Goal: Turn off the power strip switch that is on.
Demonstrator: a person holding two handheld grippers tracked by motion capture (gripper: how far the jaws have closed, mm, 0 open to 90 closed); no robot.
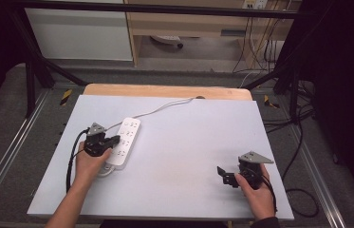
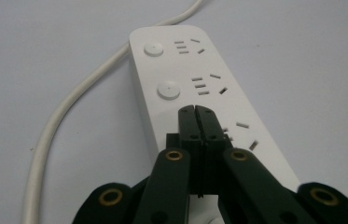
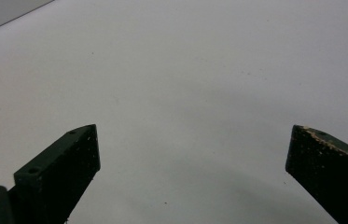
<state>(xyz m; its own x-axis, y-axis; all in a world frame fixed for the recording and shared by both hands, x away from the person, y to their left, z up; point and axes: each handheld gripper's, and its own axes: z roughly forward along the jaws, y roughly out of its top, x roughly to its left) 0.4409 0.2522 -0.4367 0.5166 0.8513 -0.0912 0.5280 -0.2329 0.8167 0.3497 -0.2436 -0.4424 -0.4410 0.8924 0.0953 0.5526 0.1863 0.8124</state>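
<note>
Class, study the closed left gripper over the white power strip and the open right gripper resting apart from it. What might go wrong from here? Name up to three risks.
1. The left gripper has its jaws shut, tip over the power strip between two round buttons; pressing down could miss the button.
2. Nothing steadies the strip: the right gripper is open, far off, so a push might slide it.
3. Its cord could tug it.

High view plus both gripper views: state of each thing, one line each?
power strip: flat on the table, sockets empty, cord attached
cord: runs off the table's far edge
left gripper: shut, tips over the strip, nothing between them
right gripper: open, holds nothing
</note>
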